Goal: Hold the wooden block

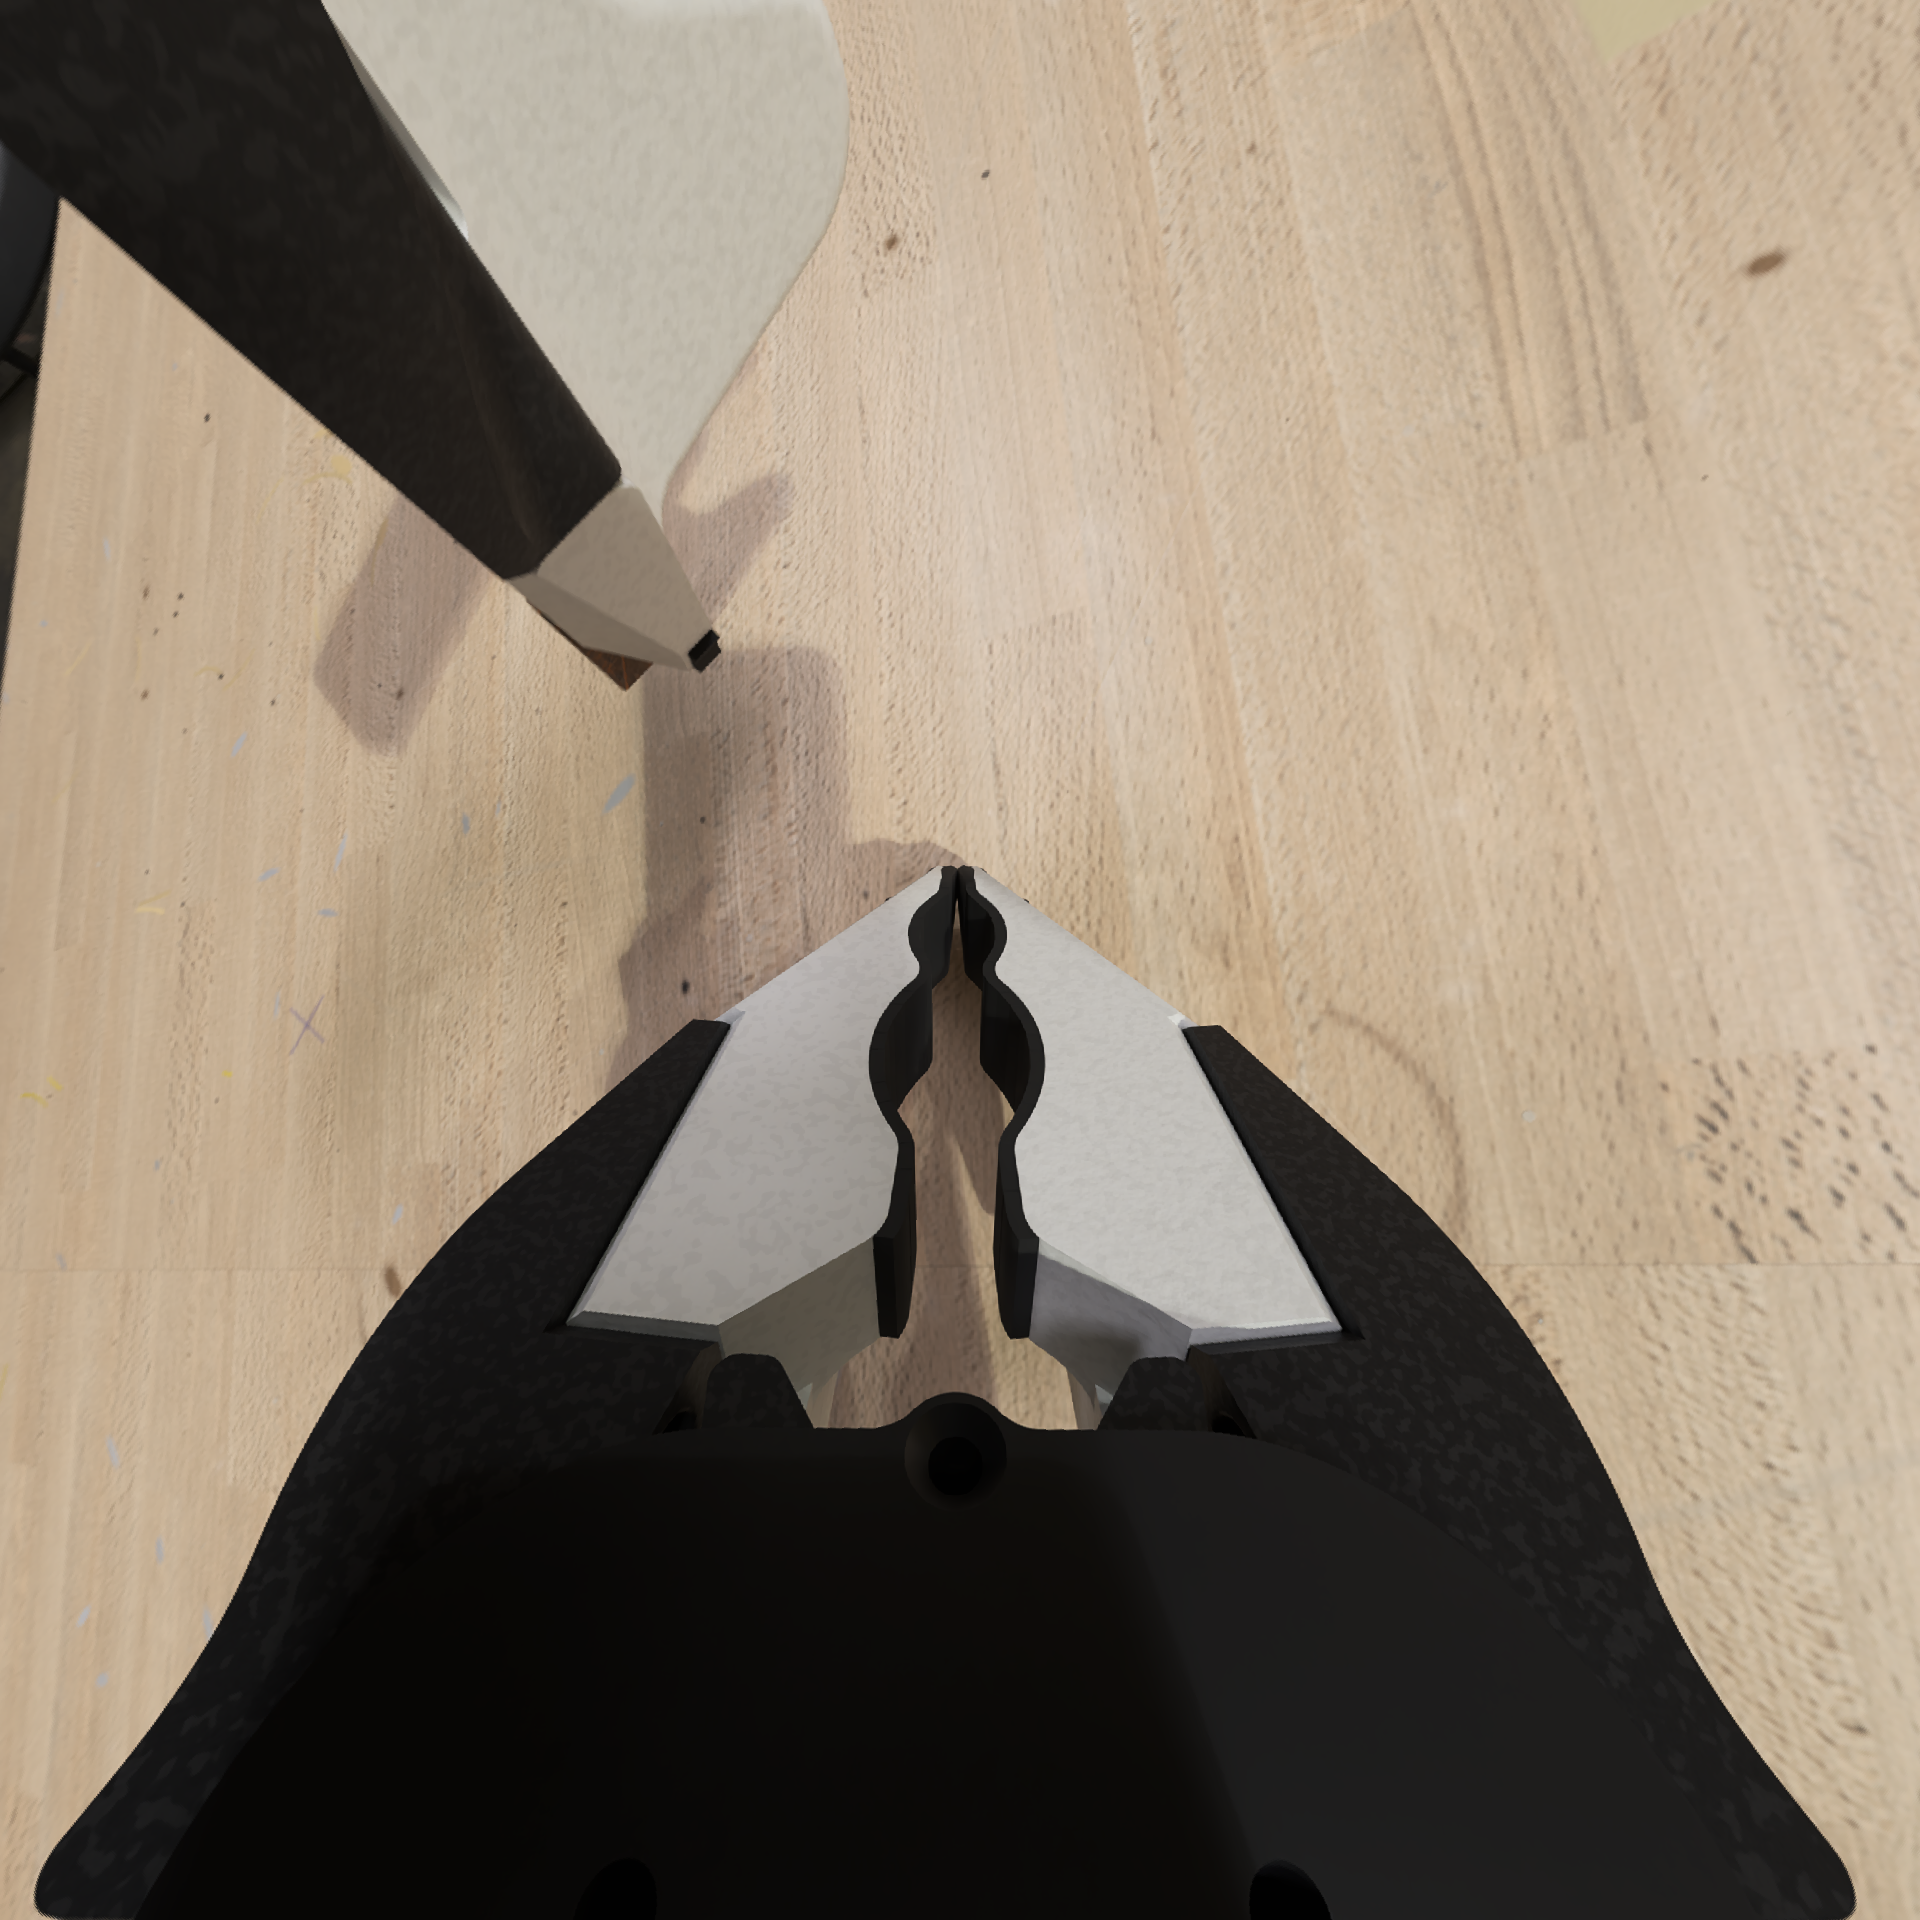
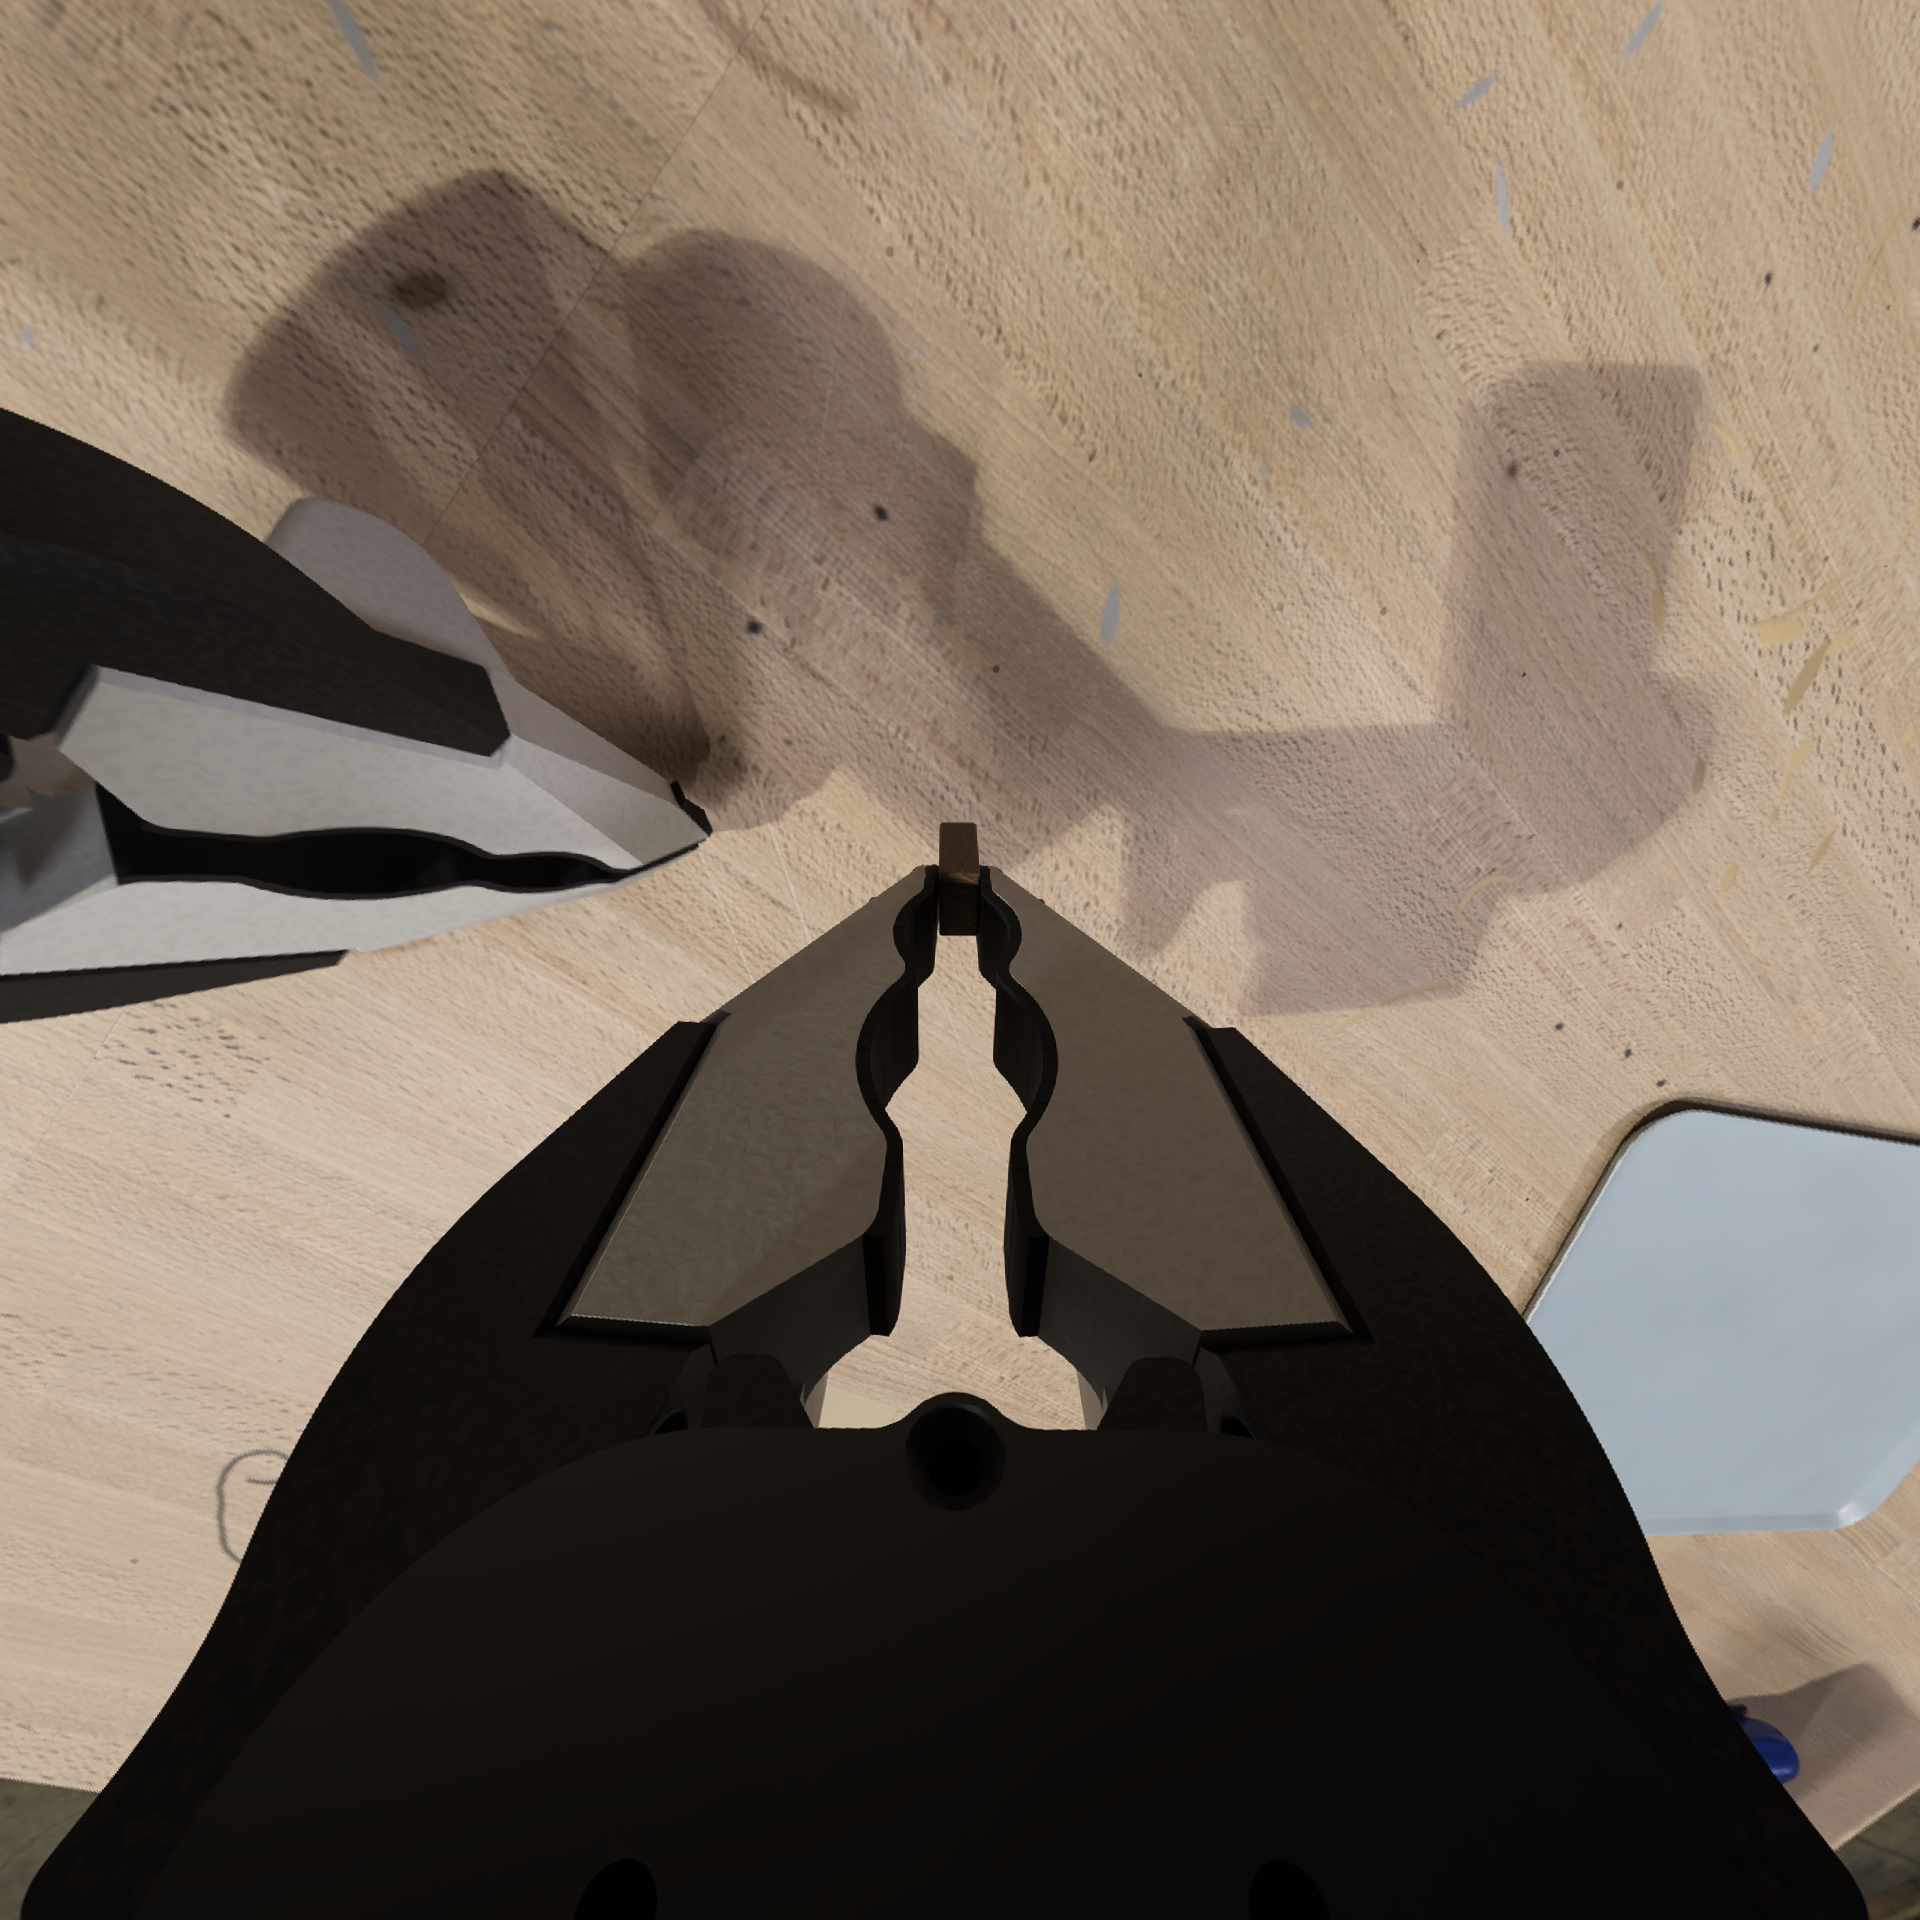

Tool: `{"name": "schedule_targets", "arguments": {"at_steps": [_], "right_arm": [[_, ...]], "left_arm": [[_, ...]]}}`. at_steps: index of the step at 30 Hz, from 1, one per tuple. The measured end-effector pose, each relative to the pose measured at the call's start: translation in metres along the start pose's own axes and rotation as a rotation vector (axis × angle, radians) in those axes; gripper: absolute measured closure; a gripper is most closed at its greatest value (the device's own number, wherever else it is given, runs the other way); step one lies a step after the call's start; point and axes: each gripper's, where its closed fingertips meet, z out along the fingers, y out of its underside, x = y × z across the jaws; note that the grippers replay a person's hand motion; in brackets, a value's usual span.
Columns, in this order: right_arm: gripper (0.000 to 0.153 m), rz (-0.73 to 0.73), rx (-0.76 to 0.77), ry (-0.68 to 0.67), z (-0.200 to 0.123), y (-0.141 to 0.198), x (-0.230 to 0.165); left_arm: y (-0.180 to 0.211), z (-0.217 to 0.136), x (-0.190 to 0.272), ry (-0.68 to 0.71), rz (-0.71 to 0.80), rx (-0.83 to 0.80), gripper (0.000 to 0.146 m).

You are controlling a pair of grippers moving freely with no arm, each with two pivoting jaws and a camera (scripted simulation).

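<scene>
The right hand-held gripper (image 2: 958, 883) is pinched onto the wooden block (image 2: 958, 878), a small dark brown piece clamped between the very tips of its fingers, with a lighter top face poking out just past them. The block is carried above the pale wooden table (image 2: 1247, 260); whether it touches the surface cannot be told from the right wrist view, though in the left wrist view the same block (image 1: 621, 665) shows as a reddish-brown sliver under the right hand-held gripper's (image 1: 665, 634) tip, close over the table (image 1: 1351, 623). The left hand-held gripper (image 1: 956, 883) has its fingertips pressed together with nothing between them, only the wavy inner gap further back showing bare wood. In the right wrist view the left hand-held gripper (image 2: 686, 821) lies off to the side, near the block but apart from it, also closed. Both cast soft shadows on the table. A light blue flat tray (image 2: 1745, 1330) with rounded corners rests on the table toward one edge, and beside that edge a small blue object (image 2: 1044, 1756) is partly visible; what it is cannot be told.
</scene>
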Motion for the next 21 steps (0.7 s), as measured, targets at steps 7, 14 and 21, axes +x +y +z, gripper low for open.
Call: {"name": "schedule_targets", "arguments": {"at_steps": [7, 14, 21], "right_arm": [[0.147, 0.0, 0.007, -0.003, -0.0005, -0.0007, -0.0004], [0.147, 0.005, 0.009, -0.006, 0.0007, -0.0005, 0.0003], [0.147, 0.018, 0.005, -0.003, 0.0015, 0.0018, 0.0017]], "left_arm": [[-0.0034, 0.0065, 0.0038, 0.056, -0.009, -0.015, 0.146], [-0.0017, 0.0068, 0.005, 0.068, 0.039, -0.038, 0.146], [-0.0036, 0.0055, 0.0028, 0.021, 0.073, -0.014, 0.146]]}}
